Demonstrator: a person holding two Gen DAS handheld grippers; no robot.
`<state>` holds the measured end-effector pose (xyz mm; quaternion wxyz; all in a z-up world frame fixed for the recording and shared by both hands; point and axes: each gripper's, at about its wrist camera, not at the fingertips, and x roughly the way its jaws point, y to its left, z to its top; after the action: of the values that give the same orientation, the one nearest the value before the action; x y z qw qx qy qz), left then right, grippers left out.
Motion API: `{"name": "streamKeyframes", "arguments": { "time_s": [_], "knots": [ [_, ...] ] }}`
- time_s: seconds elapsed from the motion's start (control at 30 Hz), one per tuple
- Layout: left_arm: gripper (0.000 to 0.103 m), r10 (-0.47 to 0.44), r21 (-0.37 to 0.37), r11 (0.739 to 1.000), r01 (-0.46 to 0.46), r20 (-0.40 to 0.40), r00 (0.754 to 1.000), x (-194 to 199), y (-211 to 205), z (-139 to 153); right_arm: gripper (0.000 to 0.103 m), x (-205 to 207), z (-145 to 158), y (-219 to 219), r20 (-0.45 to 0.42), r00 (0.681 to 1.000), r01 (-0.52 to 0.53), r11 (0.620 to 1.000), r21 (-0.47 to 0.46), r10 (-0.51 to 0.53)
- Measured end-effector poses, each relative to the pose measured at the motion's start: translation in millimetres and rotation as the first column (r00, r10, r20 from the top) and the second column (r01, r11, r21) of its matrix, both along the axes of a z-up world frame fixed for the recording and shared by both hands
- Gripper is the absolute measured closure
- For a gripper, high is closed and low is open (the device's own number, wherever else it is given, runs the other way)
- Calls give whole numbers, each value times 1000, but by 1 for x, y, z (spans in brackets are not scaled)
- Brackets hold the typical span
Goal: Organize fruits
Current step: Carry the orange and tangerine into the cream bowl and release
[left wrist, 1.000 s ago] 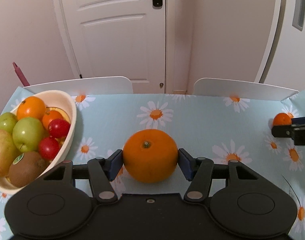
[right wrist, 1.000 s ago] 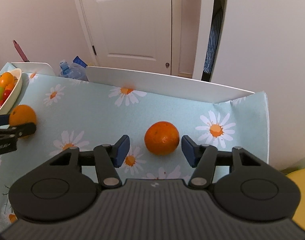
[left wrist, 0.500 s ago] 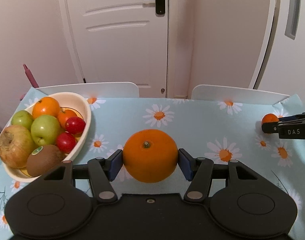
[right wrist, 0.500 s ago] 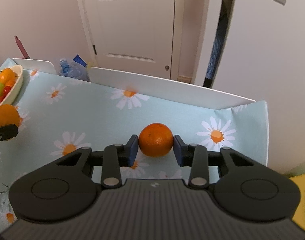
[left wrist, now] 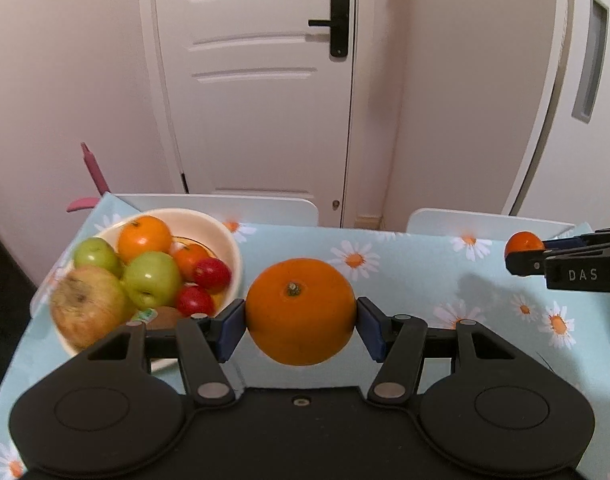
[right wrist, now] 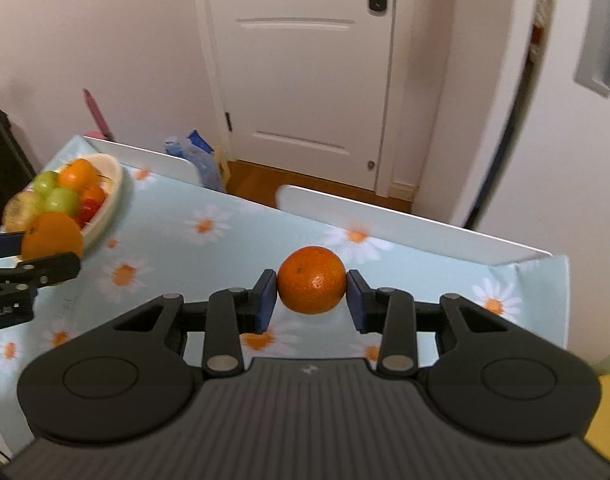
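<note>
Bowl [left wrist: 229,240]: at the counter's [left wrist: 417,272] left end, already heaped with apples, oranges, tomatoes, kiwi.
Left tool [left wrist: 301,326]: clamped on a large orange [left wrist: 299,312], just right of the bowl.
Right tool [right wrist: 311,296]: gripping a small orange [right wrist: 311,286], well right of the bowl.
Left to do: both oranges into the bowl.
</note>
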<state>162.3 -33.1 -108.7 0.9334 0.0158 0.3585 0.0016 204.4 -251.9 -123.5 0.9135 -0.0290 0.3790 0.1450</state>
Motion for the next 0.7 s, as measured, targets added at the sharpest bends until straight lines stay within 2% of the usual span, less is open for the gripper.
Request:
{"name": "streamKeyframes", "arguments": {
  "time_s": [0.43,0.7],
  "knots": [
    [40,-3,25,1000,2,33,999,-4,73,32,51,-16,40,92,29,998,-60,997,47,59],
    [40,-14,37,999,13,26,1000,15,119,32,51,-8,46,146,30,997,-69,996,55,67]
  ]
}}
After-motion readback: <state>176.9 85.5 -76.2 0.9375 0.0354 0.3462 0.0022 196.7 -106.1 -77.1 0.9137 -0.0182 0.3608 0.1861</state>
